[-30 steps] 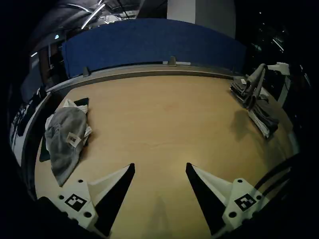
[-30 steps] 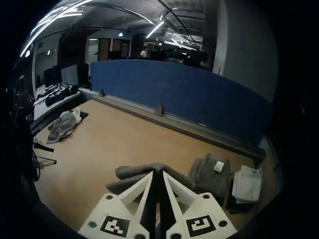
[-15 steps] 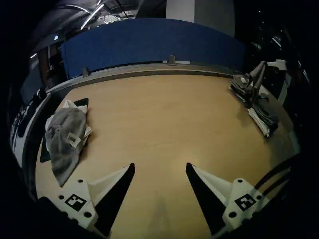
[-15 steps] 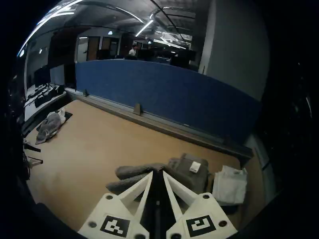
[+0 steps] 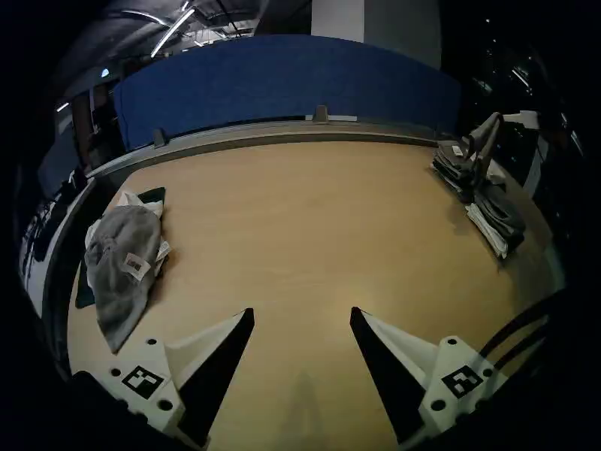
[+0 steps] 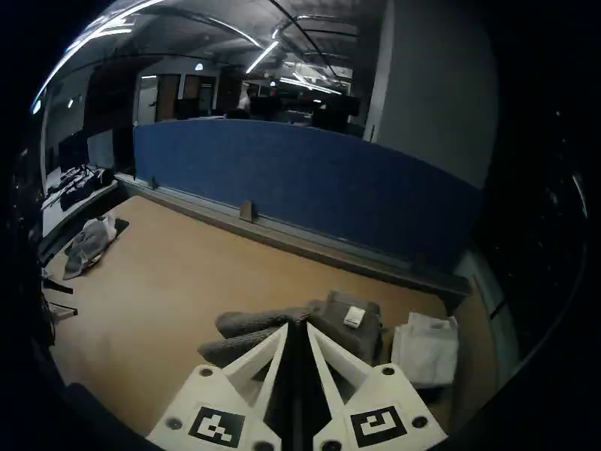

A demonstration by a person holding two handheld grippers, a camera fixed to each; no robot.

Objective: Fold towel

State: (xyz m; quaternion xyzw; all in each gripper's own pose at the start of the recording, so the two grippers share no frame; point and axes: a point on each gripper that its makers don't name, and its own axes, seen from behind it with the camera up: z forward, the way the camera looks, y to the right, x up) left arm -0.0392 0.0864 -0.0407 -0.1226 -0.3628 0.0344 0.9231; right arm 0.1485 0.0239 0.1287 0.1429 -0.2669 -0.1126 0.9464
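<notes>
Closer now to the stack (image 6: 353,319), your right gripper (image 6: 298,327) carries its pinched folded towel (image 6: 244,325) lying crosswise; your left gripper (image 5: 300,312) gapes wide, crumpled towel (image 5: 120,263) leftward.

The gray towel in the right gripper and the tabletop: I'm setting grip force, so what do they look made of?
Gray towel: soft and matte, probably terry cloth. It sags in thick, rounded folds where the right gripper pinches it.
Tabletop: smooth, light wood-look surface, likely laminate rather than solid wood. It is an even tan with a soft sheen.
</notes>
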